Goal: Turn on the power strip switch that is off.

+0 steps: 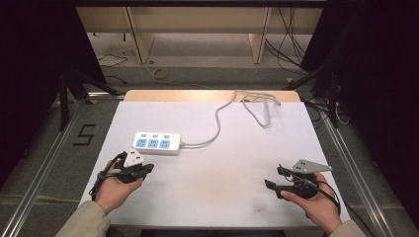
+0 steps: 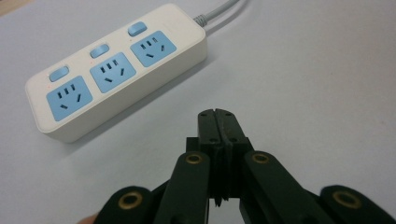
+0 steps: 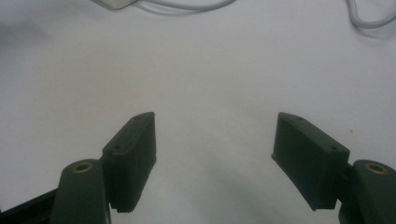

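- Power strip [image 1: 157, 143] — white, with three blue sockets and three blue switches — lies flat on the white table [image 1: 217, 187], left of centre and towards the middle of its depth; its grey cable [image 1: 217, 123] runs off to the right and loops at the far edge.
- Left gripper [image 1: 143, 170] sits just near of the strip, a little to its left end, apart from it and not touching. In the left gripper view [image 2: 218, 116] I see my jaws pressed together with nothing between them, tips aimed at bare table beside the strip [image 2: 116, 70].
- Right gripper [image 1: 274, 180] rests well apart, near the right edge on my side. Its own view [image 3: 215, 154] shows the jaws spread wide over bare table, empty, with a corner of the strip and the cable [image 3: 187, 5] far off at the top.
- My read: this is the approach step. Neither claw has hold of anything, and the strip looks untouched, all three switches level as far as I can tell.
- With the left claw pinched shut and closest, I judge it is set up to act as a poker — a closed tip suits pressing a switch.
- Next move calls for lifting that tip slightly, carrying it far and left over the strip's body, and lining it up squarely above one switch before coming down.
- The strip is light and may skate on the smooth table, so I would bring the right claw over to steady its right end.
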Motion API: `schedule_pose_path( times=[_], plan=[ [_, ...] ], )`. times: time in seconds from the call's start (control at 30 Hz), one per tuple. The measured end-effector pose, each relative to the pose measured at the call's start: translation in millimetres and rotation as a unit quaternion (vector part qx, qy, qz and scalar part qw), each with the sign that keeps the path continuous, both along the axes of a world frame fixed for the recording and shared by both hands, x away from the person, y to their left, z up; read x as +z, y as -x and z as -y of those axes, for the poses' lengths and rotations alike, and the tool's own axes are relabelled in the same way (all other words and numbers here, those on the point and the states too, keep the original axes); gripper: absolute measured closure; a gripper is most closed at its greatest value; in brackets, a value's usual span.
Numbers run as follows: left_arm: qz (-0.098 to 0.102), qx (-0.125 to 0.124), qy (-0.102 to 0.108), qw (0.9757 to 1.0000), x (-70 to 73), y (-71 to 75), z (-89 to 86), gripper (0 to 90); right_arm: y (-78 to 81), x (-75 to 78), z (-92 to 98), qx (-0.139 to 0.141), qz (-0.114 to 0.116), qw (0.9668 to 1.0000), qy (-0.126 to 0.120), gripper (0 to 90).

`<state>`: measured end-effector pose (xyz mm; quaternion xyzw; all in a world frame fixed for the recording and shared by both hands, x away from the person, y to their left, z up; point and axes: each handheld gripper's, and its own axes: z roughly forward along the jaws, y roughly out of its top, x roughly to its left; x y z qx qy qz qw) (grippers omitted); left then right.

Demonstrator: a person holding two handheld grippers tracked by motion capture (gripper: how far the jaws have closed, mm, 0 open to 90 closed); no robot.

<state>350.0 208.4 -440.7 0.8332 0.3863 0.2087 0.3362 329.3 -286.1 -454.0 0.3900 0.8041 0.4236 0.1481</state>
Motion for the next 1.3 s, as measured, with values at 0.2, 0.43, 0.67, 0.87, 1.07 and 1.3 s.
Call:
schedule_pose_path(
  times=[0.2,0.43,0.67,0.87,1.07,1.3],
  plan=[
    [0.000,0.004,-0.005,1.0000,1.3,-7.1,1.3,89.8,-0.6,-0.4,-0.2,0.001,-0.001,1.0000,0.002,30.1],
    [-0.010,0.011,-0.004,0.9999,4.2,-15.5,-1.9,89.9,-0.8,-0.8,-0.2,0.001,-0.001,1.0000,0.004,30.0],
    [-0.010,0.020,-0.001,0.9997,7.2,-21.5,-4.7,89.9,-0.9,-0.8,0.3,0.001,-0.001,1.0000,0.005,29.9],
    [-0.007,0.022,-0.005,0.9997,9.8,-26.5,-7.0,89.9,-0.9,-1.4,-0.2,0.002,-0.002,1.0000,0.005,29.9],
    [-0.008,0.026,-0.005,0.9996,12.3,-31.8,-8.4,89.9,-1.0,-1.3,0.0,0.002,-0.002,1.0000,0.005,29.9],
    [-0.010,0.033,-0.009,0.9994,14.6,-36.9,-7.0,89.9,-1.2,-1.7,-0.1,0.004,-0.003,1.0000,0.006,29.9]
  ],
)
